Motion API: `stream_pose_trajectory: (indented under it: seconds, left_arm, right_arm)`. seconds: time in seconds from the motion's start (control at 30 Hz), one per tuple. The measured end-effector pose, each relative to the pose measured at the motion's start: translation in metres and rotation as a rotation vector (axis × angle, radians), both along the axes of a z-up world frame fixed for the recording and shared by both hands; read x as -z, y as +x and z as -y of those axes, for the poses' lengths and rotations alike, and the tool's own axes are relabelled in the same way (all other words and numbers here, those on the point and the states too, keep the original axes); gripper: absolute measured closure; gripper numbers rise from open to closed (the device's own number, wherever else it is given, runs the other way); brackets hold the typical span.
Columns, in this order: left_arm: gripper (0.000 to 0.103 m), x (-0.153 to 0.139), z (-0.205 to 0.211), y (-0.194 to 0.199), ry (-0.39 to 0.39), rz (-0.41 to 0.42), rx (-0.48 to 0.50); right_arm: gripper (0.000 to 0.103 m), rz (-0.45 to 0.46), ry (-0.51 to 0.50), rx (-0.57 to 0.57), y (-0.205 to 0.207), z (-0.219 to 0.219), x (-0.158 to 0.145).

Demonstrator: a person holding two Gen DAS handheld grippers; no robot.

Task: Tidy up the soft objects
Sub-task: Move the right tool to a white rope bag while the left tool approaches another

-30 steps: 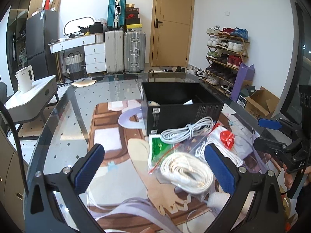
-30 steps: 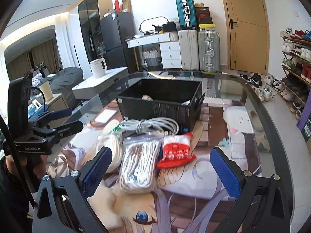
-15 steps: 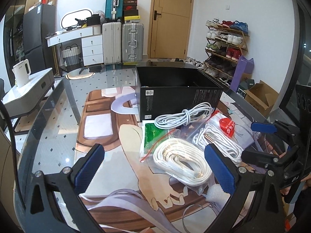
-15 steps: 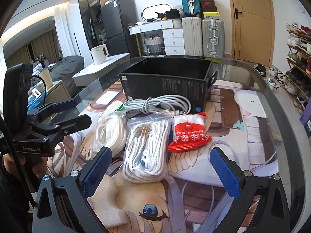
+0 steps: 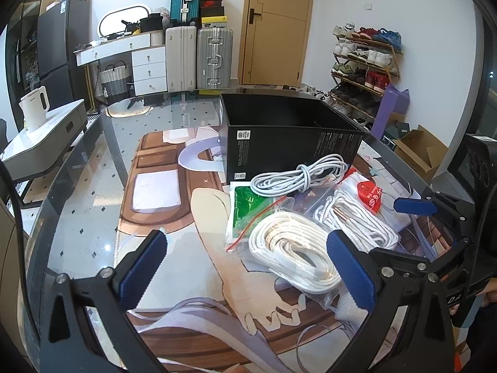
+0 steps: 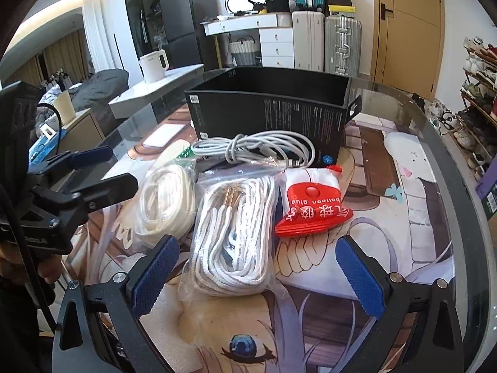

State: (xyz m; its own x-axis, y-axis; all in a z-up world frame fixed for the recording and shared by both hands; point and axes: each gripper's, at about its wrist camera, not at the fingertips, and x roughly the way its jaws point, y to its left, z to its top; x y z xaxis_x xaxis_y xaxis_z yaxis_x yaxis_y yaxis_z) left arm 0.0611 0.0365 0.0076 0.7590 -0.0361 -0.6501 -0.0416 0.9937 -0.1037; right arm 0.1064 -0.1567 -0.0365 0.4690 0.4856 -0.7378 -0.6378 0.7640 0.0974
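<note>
Left tool [image 5: 248,269], right tool [image 6: 257,275]: black frames, blue ribbed pads, silver screws.

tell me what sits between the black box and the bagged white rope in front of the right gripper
A knotted grey-white cable bundle lies between the black box and the bagged white rope, resting on the bag's far edge. The right wrist view shows it best.

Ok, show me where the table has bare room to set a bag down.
Free: the mat left of the black box and green packet, and the stretch right of the red glue pack toward the glass edge. Crowded: in front of the box, where the grey cable and both bagged ropes overlap.
</note>
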Motion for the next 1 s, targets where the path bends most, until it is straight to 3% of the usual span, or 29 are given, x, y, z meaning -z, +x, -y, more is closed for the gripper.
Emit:
stream_pose_trajectory:
  seconds: [0.7,1.0]
  left_arm:
    - [0.000,0.013,0.024,0.030,-0.023,-0.111,0.084]
    - [0.000,0.017,0.023,0.035,0.012,-0.161,0.090]
  right_arm:
    - [0.001,-0.006,-0.059,0.010,0.005,0.005,0.010]
    - [0.001,-0.002,-0.063,-0.002,0.004,0.005,0.010]
